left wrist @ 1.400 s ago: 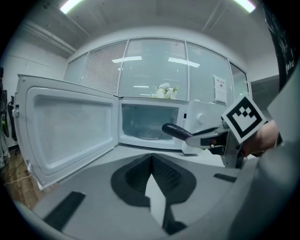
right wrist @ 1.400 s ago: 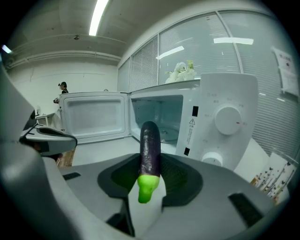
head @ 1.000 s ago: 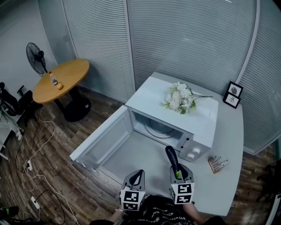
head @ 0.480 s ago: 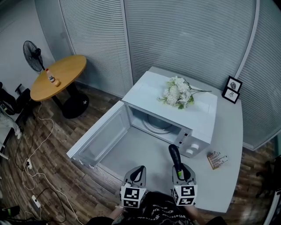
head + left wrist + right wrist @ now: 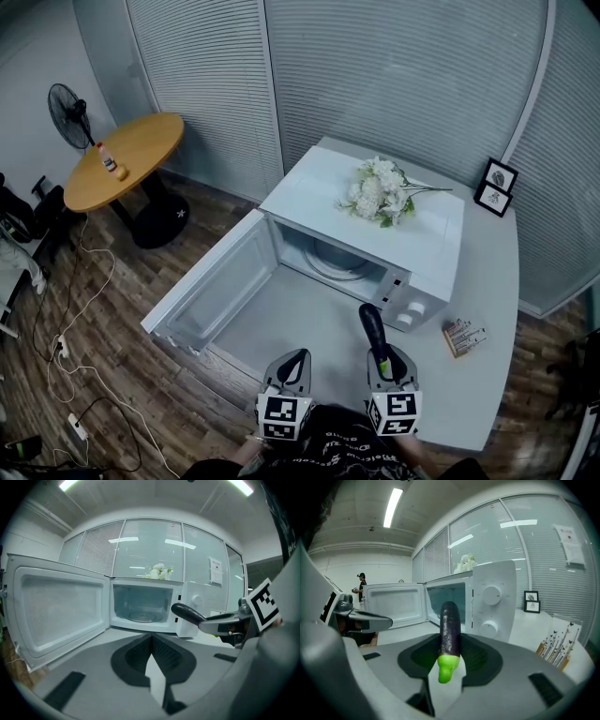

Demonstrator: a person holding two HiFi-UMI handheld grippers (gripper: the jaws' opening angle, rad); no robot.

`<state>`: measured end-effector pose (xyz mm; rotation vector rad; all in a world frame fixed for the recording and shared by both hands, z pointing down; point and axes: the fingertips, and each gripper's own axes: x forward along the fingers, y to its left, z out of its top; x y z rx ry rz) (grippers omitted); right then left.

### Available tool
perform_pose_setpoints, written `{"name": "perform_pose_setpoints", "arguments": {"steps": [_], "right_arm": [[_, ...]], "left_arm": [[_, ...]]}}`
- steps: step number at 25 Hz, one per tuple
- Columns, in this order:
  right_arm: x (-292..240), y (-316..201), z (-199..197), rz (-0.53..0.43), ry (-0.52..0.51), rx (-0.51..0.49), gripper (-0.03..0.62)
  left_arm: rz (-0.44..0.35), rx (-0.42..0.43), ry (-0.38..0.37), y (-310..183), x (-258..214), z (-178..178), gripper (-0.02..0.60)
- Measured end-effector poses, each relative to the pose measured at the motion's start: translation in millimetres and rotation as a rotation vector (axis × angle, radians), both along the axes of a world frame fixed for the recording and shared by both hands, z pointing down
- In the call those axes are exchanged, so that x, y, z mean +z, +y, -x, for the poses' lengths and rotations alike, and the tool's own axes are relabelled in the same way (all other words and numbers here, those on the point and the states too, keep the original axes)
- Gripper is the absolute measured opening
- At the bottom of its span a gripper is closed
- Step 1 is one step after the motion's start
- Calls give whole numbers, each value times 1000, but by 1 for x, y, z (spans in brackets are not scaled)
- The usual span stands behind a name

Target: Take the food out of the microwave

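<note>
From the head view, the right tongs (image 5: 384,367) are clamped on a purple eggplant (image 5: 372,333). It is already out of the microwave (image 5: 412,239) and hangs over the white table (image 5: 478,375), just in front of the knobs. The left tongs (image 5: 292,367) wait beside it. The microwave door (image 5: 211,291) swings wide out past the table edge, so an arm could bump it. Around the table are a wooden floor (image 5: 112,319) with cables, a round table (image 5: 131,159) and a fan (image 5: 67,117). White flowers (image 5: 380,197) lie on top of the microwave.

In the left gripper view, the left tongs (image 5: 151,644) are pressed together with nothing in them. The microwave looks empty inside, apart from its glass plate (image 5: 140,617).

In the right gripper view, the tongs grip the eggplant (image 5: 450,630) low down, near its green end. Most of it sticks out far in front. I think it could tip or slide out if the grip gets loose. Its long tip could also knock the knobs (image 5: 492,595) nearby. If it is let go too high, it might roll off the table.
</note>
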<state>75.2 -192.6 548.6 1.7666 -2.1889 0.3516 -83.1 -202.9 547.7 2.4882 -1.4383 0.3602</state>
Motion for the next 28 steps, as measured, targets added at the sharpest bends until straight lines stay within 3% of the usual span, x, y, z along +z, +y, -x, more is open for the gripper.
{"name": "perform_pose_setpoints", "arguments": {"steps": [28], "right_arm": [[-2,3,5,-2,1,-13,135]], "left_arm": [[-47,-14,46,6,-11,5,8]]}}
